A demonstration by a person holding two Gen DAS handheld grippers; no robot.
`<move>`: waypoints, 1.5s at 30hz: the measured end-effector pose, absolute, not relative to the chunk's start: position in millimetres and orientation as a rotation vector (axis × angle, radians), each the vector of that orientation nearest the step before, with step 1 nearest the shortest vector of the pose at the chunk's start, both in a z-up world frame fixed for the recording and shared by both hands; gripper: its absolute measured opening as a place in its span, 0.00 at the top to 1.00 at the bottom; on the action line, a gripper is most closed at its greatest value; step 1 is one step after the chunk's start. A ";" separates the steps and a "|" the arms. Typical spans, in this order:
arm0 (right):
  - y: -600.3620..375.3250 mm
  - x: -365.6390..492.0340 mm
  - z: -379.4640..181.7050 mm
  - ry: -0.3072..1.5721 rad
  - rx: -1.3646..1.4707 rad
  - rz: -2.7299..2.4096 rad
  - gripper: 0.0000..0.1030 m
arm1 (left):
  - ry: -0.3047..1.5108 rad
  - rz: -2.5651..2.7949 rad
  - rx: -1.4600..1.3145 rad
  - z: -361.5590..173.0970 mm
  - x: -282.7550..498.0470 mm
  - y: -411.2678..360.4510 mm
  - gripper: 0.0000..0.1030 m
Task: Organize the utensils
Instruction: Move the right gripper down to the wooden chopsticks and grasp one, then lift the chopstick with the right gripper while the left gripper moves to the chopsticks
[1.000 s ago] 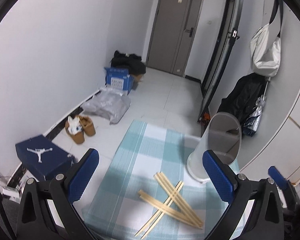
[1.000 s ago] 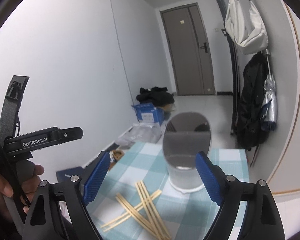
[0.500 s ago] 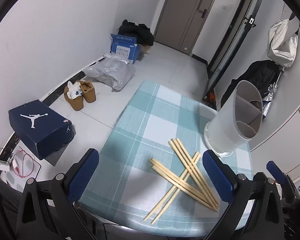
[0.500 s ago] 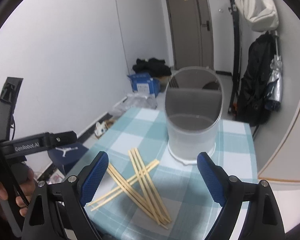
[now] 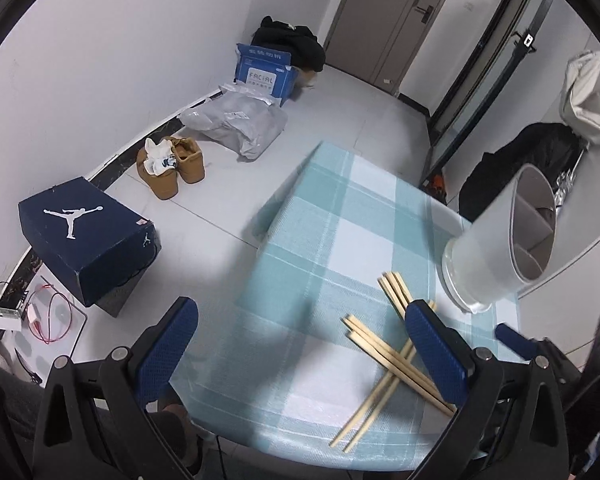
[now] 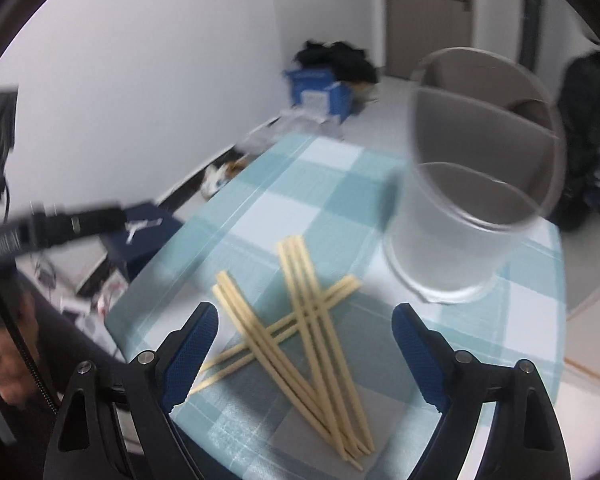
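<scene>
Several wooden chopsticks [image 5: 384,354] [image 6: 308,320] lie crossed in a loose pile on the teal checked tablecloth [image 5: 340,216]. A frosted, divided utensil holder [image 5: 496,248] [image 6: 472,216] stands upright behind them, with nothing seen inside it. My left gripper [image 5: 300,312] is open over the cloth, left of the pile; its right finger covers part of the sticks. My right gripper [image 6: 306,314] hangs above the pile. Its jaws are wide apart and closing, with the sticks below the gap and not pressed. The left gripper's black body [image 6: 60,224] shows in the right wrist view, held by a hand [image 6: 8,364].
On the floor left of the table are a navy shoe box [image 5: 88,236], tan boots [image 5: 168,164], grey bags [image 5: 236,124] and a blue carton [image 5: 264,72]. A black coat [image 5: 520,160] and white bag [image 5: 588,108] hang at the right wall.
Both grippers have dropped and tilted down toward the table. The chopsticks and holder now fill more of each view, and the right gripper stands right over the pile.
</scene>
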State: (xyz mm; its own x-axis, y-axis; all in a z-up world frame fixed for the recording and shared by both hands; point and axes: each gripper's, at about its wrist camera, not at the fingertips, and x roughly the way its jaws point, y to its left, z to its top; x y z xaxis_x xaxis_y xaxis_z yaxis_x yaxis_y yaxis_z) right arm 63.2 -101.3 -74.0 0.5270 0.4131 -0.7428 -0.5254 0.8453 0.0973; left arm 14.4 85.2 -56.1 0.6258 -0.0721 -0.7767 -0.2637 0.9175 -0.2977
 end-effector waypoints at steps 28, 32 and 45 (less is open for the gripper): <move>-6.6 103.9 -117.4 1.018 -0.574 0.823 0.73 | 0.907 0.228 -0.528 -64.6 11.2 123.6 0.01; -7.4 105.6 -121.5 1.043 -0.563 0.829 0.73 | 0.920 0.222 -0.544 -67.7 12.5 125.2 0.01; -2.7 104.6 -122.3 0.977 -0.564 0.855 0.95 | 0.899 0.256 -0.457 -62.1 11.8 114.2 0.01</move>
